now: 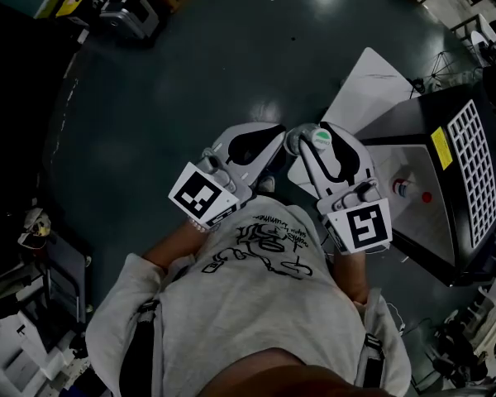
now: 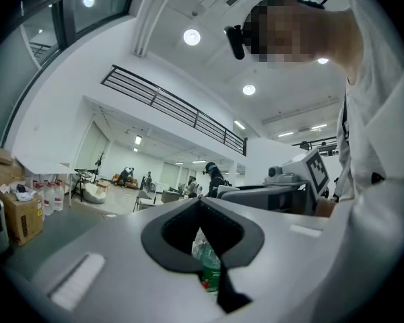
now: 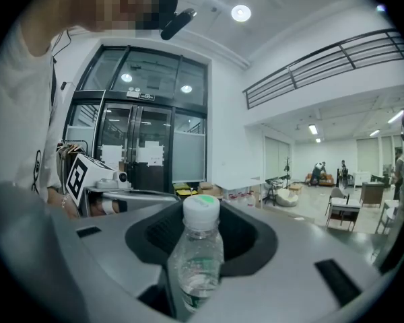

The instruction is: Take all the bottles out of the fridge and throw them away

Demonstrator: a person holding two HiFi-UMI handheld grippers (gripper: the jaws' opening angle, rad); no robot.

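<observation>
Of the left bottle [image 2: 207, 262], held just left of the right gripper [image 1: 312, 143], only a strip of crinkled clear plastic and green label shows. The left gripper [image 2: 202, 210] covers its cap and base, and in the head view it is hidden altogether. The right bottle [image 3: 198, 244], inside the right gripper, has its base hidden low between the jaws. Right of the right gripper, a black cabinet [image 1: 422, 118] is cut by the picture's edge. Far beyond the right gripper, people [image 3: 318, 172] are too small to tell apart
</observation>
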